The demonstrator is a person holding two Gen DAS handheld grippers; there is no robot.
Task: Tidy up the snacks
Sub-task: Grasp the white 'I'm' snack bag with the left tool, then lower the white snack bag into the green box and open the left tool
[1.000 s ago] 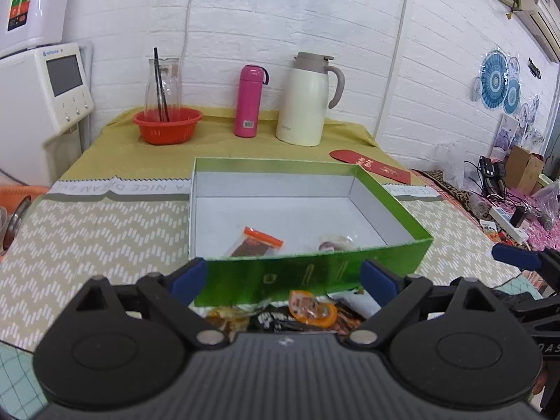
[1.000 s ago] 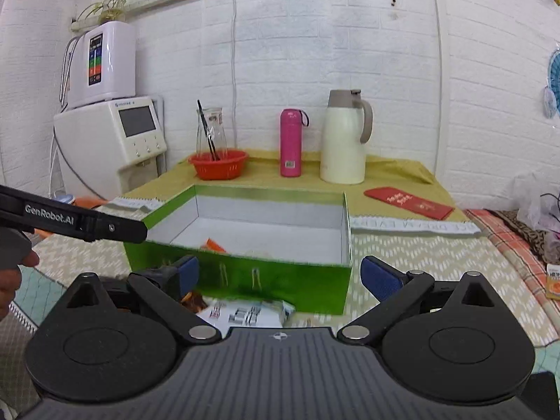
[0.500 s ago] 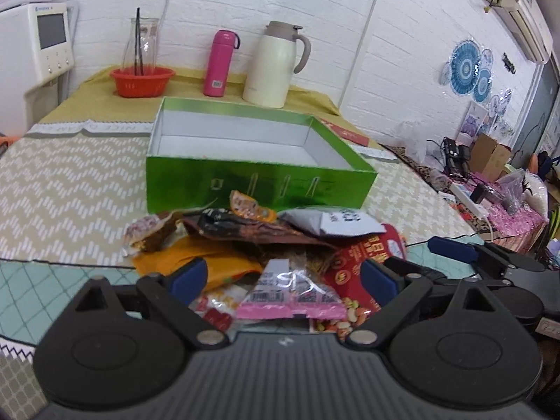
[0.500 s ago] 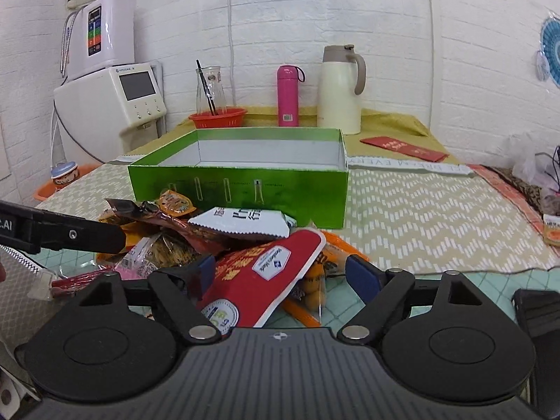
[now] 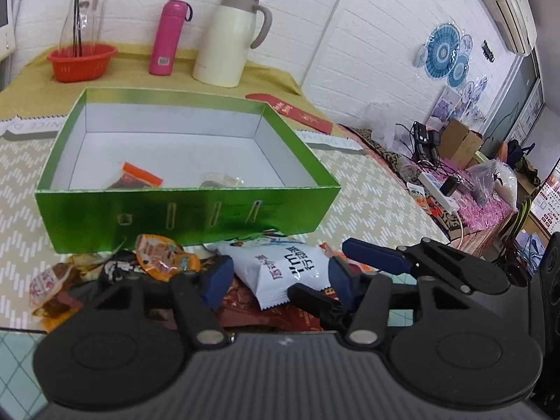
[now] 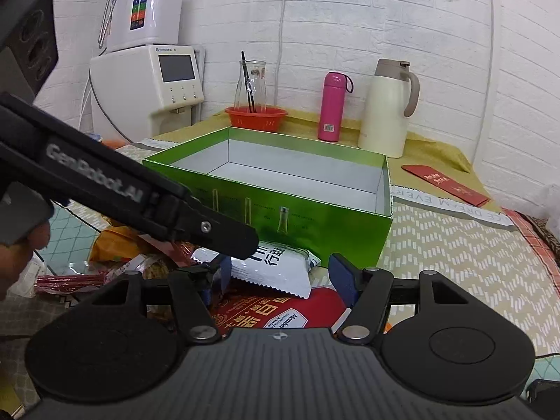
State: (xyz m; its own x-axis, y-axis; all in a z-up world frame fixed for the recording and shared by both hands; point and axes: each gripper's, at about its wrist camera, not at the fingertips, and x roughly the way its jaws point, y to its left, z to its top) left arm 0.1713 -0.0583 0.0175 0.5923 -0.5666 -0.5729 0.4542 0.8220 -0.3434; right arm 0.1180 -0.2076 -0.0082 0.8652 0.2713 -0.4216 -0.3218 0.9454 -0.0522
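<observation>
Left wrist view: the left gripper (image 5: pixel 278 278) has its fingers (image 5: pixel 217 280) spread apart on either side of a white snack packet (image 5: pixel 283 273), a blue pad near each of its edges, though whether they press it I cannot tell; the packet lies on top of a heap of snacks (image 5: pixel 115 280), among them an orange-wrapped sweet (image 5: pixel 159 257) and a red bag (image 6: pixel 276 309); the heap sits on the counter (image 5: pixel 367 189) just in front of the green box (image 5: pixel 189 217); the packet's far corner reaches the foot of the box's near wall; inside the white-lined box lie a small orange-topped packet (image 5: pixel 134 180) and a clear-wrapped piece (image 5: pixel 220 179), both close to the near wall, with the rest of its floor bare; the right gripper (image 5: pixel 371 257) shows at the right, one blue finger just beside the white packet; right wrist view: the right gripper's fingers (image 6: pixel 341 276) stand open, the white packet between them and the red bag below; the left gripper's black arm crosses from the left, its tip over the packet; beyond the box, well apart from it, stand a red basket (image 5: pixel 82 61) holding a glass carafe (image 5: pixel 79 17), a pink bottle (image 5: pixel 169 36) and a cream thermos jug (image 5: pixel 229 36); a red envelope (image 5: pixel 290 112) lies near the box's far right corner; patterned cloth runs open to the right of the box
</observation>
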